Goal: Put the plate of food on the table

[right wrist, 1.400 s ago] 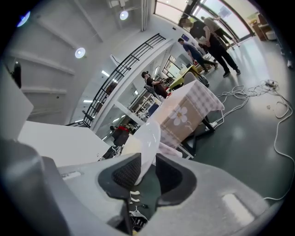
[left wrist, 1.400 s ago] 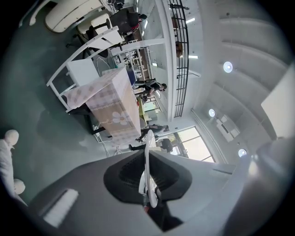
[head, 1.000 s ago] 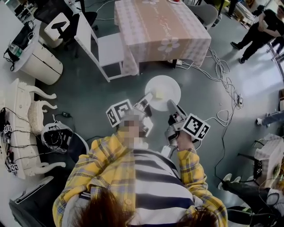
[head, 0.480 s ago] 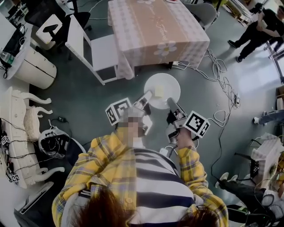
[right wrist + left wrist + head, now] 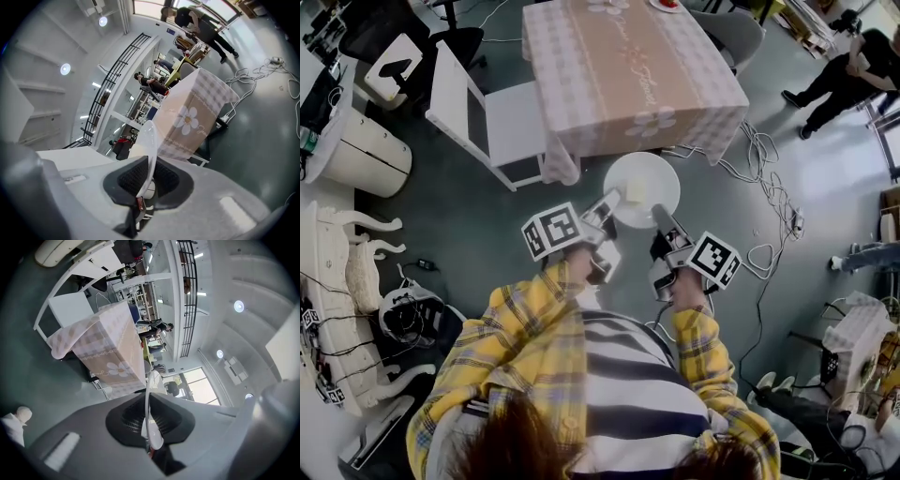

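A white plate (image 5: 645,180) with a small pale yellow piece of food (image 5: 636,193) hangs level over the grey floor, just short of the table (image 5: 628,66) with its pink checked cloth. My left gripper (image 5: 609,202) is shut on the plate's near left rim. In the left gripper view the rim (image 5: 146,394) runs edge-on between the pads of that gripper (image 5: 148,423). My right gripper (image 5: 660,217) is shut on the near right rim; its jaws have just been closing, with the rim (image 5: 148,140) between them at the gripper's tips (image 5: 144,182). The table (image 5: 190,117) stands ahead.
A white chair (image 5: 483,108) stands at the table's left side. Cables (image 5: 769,159) trail over the floor to the right of the table. A person in black (image 5: 848,66) stands at the far right. A round white cabinet (image 5: 361,150) is at the left.
The plate and both grippers have moved toward the table, whose near edge now lies close to the plate's far rim. Both grippers still hold the plate.
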